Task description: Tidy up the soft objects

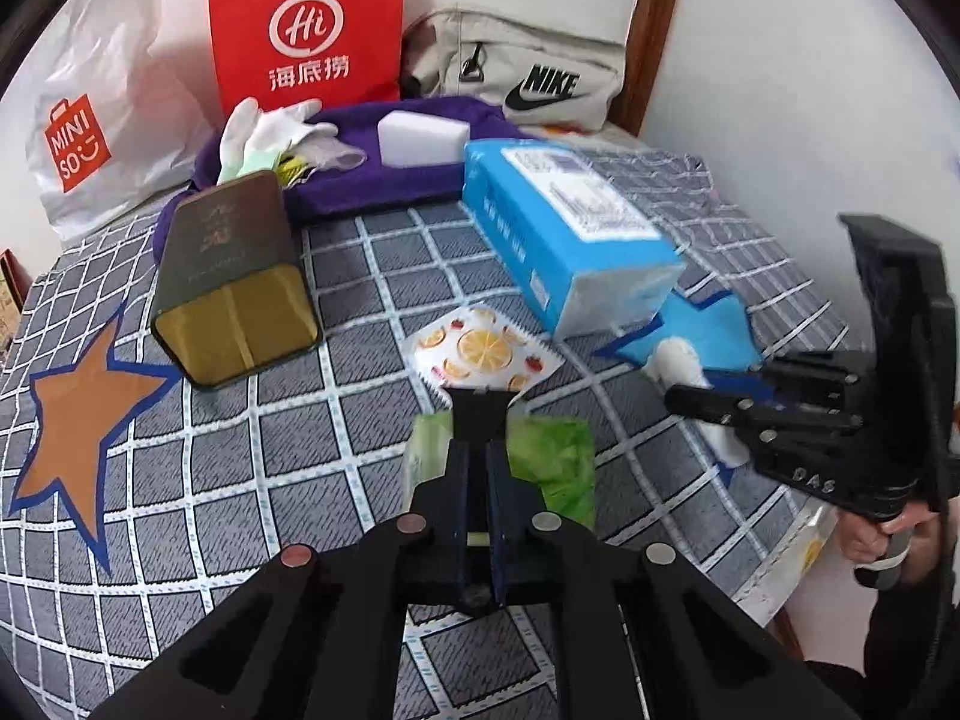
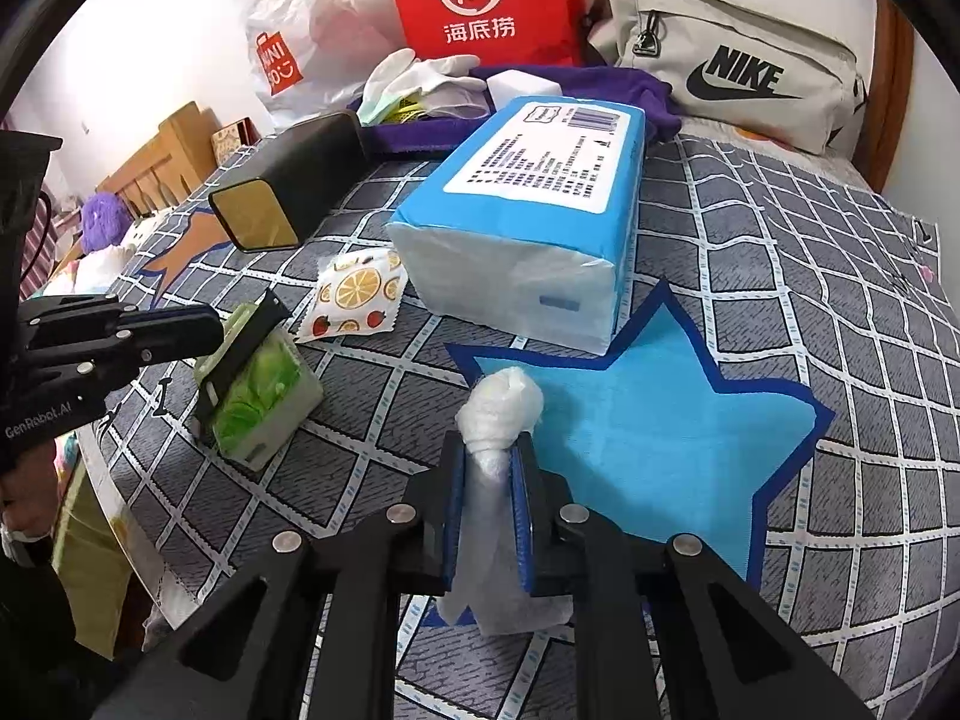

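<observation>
Soft objects are spread on a grey checked bedsheet (image 2: 780, 252) with star patches, against a white wall. A green tissue pack (image 2: 258, 396) is pinched between the jaws of the left gripper (image 1: 480, 414); a white plastic roll (image 2: 498, 414) is clamped in the right gripper (image 2: 489, 462). Beyond the jaws, a purple tray (image 1: 360, 192) is seen holding white gloves (image 1: 270, 126) and a white sponge (image 1: 423, 138)

The left gripper (image 1: 480, 420) hides the green tissue pack's (image 1: 558, 468) middle.
</observation>
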Action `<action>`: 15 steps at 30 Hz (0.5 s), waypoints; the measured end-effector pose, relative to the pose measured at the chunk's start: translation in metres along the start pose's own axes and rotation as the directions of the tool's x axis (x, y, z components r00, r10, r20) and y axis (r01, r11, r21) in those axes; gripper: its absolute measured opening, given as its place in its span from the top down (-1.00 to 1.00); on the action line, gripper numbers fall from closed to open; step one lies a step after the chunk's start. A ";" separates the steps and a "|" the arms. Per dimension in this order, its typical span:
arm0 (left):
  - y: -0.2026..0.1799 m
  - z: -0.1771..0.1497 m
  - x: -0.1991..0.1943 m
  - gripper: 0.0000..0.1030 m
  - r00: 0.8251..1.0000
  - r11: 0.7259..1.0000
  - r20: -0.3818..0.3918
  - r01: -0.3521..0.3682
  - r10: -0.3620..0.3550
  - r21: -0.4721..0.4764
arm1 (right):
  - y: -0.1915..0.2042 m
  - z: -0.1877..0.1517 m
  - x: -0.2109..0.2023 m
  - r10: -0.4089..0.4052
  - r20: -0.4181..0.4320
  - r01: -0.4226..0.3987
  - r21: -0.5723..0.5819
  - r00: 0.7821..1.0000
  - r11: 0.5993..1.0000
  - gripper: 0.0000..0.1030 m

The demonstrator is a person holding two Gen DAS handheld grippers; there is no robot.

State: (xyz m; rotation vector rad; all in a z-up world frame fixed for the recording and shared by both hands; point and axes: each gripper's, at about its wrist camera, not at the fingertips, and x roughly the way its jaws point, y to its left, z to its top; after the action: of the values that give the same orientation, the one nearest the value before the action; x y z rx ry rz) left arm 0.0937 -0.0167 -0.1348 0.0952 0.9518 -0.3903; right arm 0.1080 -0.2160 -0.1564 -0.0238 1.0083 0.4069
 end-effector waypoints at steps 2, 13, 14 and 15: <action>0.001 -0.001 0.006 0.88 1.000 1.000 -0.026 -0.005 0.005 -0.004 | 0.001 -0.001 0.000 -0.003 -0.004 0.003 -0.003 1.000 1.000 0.71; -0.008 0.000 0.016 0.40 0.999 1.000 -0.050 -0.020 0.021 0.016 | -0.001 -0.001 0.001 0.003 -0.013 -0.003 0.001 1.000 1.000 0.71; -0.010 0.000 0.018 0.40 0.998 0.999 -0.048 -0.027 0.028 0.021 | -0.001 0.000 0.001 0.005 -0.013 -0.005 0.002 1.000 1.000 0.71; -0.010 0.000 0.020 0.42 0.999 0.999 -0.045 -0.030 0.031 0.019 | -0.002 0.000 0.001 0.008 -0.013 -0.008 0.003 1.000 1.000 0.71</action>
State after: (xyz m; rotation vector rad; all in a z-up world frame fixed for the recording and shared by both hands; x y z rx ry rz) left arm 0.1003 -0.0311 -0.1497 0.1353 0.9903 -0.3700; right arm 0.1090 -0.2172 -0.1580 -0.0194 1.0224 0.4129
